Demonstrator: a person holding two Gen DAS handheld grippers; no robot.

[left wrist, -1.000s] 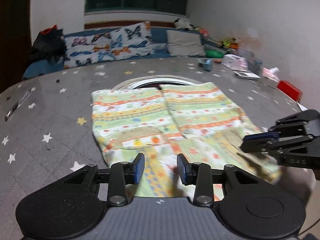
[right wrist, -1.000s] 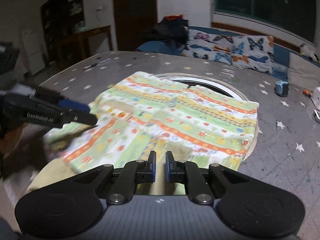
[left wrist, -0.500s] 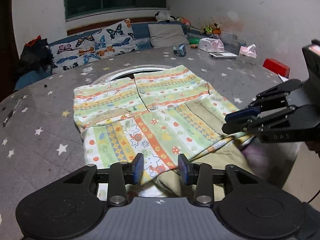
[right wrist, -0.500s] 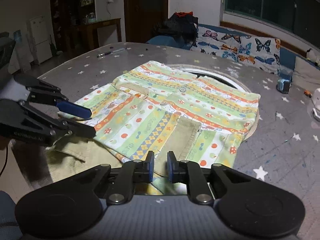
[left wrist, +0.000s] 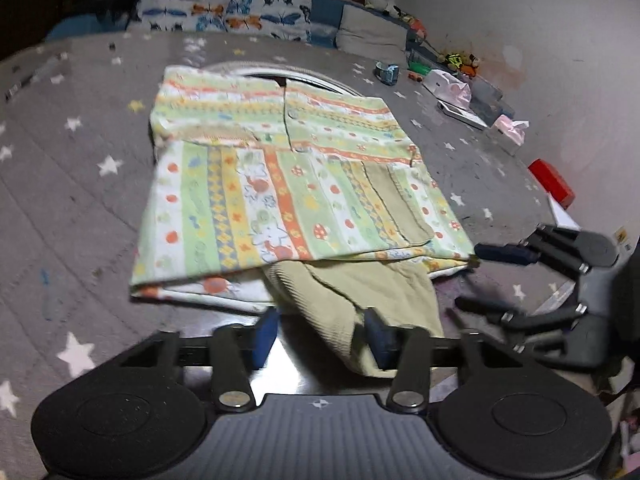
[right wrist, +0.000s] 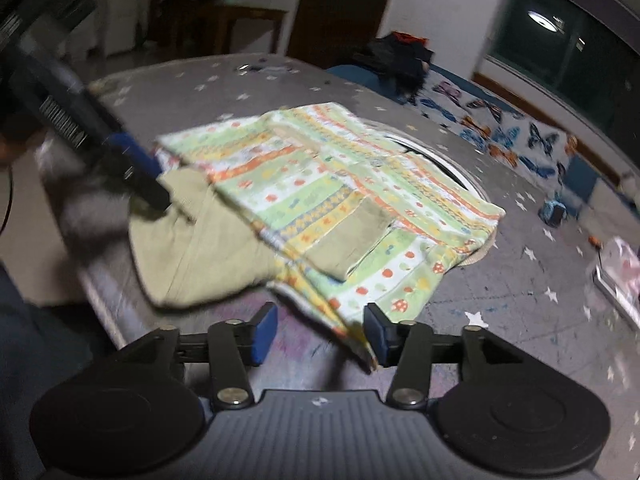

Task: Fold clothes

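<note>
Grey star-printed table (left wrist: 92, 128) fills both views, its near edge at 6 o'clock. On it lies the striped garment (left wrist: 288, 184), centred just above mid-frame in the left wrist view, its lower part already doubled over the upper. A plain khaki cuff (left wrist: 348, 300) pokes out from under the fold at 6 o'clock and droops toward the table edge.

Left gripper (left wrist: 322, 336), at 6 o'clock in its own view: jaws closing, the khaki cuff lying between them and against the right-hand finger; a firm pinch is not evident. Right gripper (right wrist: 322, 334), at 6 o'clock in its own view: jaws opening, the garment's near corner (right wrist: 360, 344) slack beside the right-hand finger, evidently let go.

Judged risks: the freed corner overhangs the table edge and may slide off, dragging the fold open. A one-sided pull on the cuff could skew the stacked layers. Motion blur suggests quick handling, which could ruck the top layer
</note>
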